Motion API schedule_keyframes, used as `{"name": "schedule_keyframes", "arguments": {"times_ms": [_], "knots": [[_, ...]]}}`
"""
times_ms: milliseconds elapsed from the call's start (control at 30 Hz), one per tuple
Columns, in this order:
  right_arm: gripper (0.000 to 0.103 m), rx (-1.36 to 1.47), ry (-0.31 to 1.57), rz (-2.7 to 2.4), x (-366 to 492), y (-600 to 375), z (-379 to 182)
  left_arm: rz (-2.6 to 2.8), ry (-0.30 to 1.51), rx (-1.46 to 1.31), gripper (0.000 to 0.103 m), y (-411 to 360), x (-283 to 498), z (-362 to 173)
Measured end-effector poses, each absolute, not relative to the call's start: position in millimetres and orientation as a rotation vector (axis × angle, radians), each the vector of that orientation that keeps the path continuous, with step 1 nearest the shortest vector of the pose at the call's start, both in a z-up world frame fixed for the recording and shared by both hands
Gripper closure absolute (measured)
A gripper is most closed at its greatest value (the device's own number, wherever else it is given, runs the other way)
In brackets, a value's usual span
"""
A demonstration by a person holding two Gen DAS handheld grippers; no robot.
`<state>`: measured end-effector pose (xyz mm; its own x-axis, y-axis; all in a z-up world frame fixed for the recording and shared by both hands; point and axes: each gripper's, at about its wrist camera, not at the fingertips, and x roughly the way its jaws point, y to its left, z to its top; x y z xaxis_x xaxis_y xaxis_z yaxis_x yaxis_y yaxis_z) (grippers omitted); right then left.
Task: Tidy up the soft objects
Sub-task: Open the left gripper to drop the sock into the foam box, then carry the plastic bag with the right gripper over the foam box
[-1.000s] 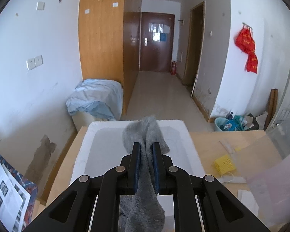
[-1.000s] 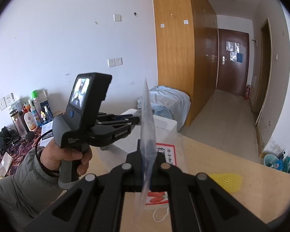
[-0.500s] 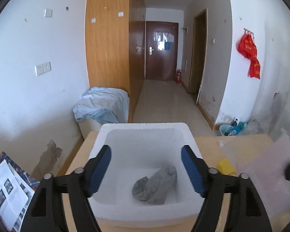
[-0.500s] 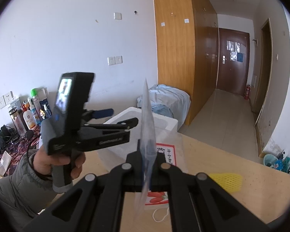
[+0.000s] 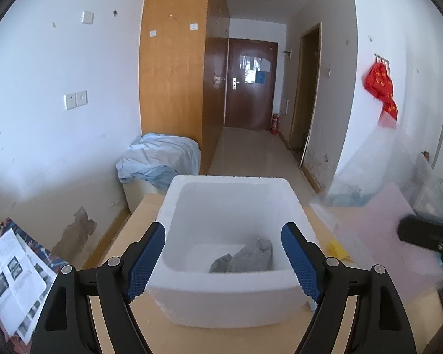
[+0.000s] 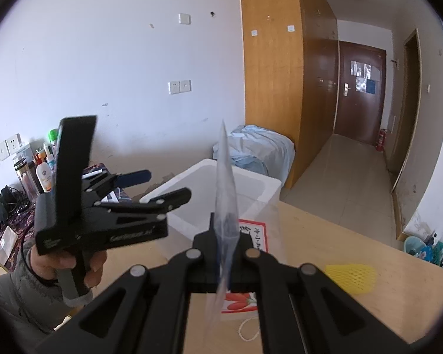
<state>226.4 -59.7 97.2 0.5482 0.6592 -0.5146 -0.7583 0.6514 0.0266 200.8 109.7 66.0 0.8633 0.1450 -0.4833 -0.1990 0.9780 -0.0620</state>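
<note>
A grey sock [image 5: 245, 258] lies crumpled on the floor of the white foam box [image 5: 230, 301], which also shows in the right wrist view [image 6: 268, 190]. My left gripper [image 5: 223, 261] is open and empty, held above the box's near wall; it also shows in the right wrist view [image 6: 159, 187]. My right gripper [image 6: 226, 236] is shut on a clear plastic bag [image 6: 226, 177] that stands upright between its fingers. The bag also shows blurred at the right of the left wrist view [image 5: 378, 206].
A wooden table [image 6: 369, 309] holds a yellow foam net [image 6: 350, 274], a printed packet with red chillies [image 6: 245, 265] and a white cord [image 6: 246, 329]. Leaflets [image 5: 11, 280] lie left of the table. A blue-sheeted bundle [image 5: 159, 159] sits behind the box.
My left gripper opened and let go of the grey sock, which dropped into the foam box. The left gripper then drew back and up. The right gripper kept hold of the bag.
</note>
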Motion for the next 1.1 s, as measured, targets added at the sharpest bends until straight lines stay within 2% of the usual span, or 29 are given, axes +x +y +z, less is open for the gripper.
{"name": "schedule_keyframes", "arguments": {"times_ms": [533, 833, 1100], "knots": [[0.098, -0.221, 0.52, 0.916, 244.9, -15.1, 96.6, 0.204, 0.5, -0.152, 0.02, 118.8, 166.5, 50.7], [0.098, -0.221, 0.482, 0.933, 252.3, -1.3, 114.1, 0.214, 0.505, -0.168, 0.02, 115.7, 154.5, 42.3], [0.098, -0.252, 0.516, 0.955, 257.2, 18.4, 99.6, 0.207, 0.508, -0.184, 0.02, 113.4, 147.8, 39.4]]}}
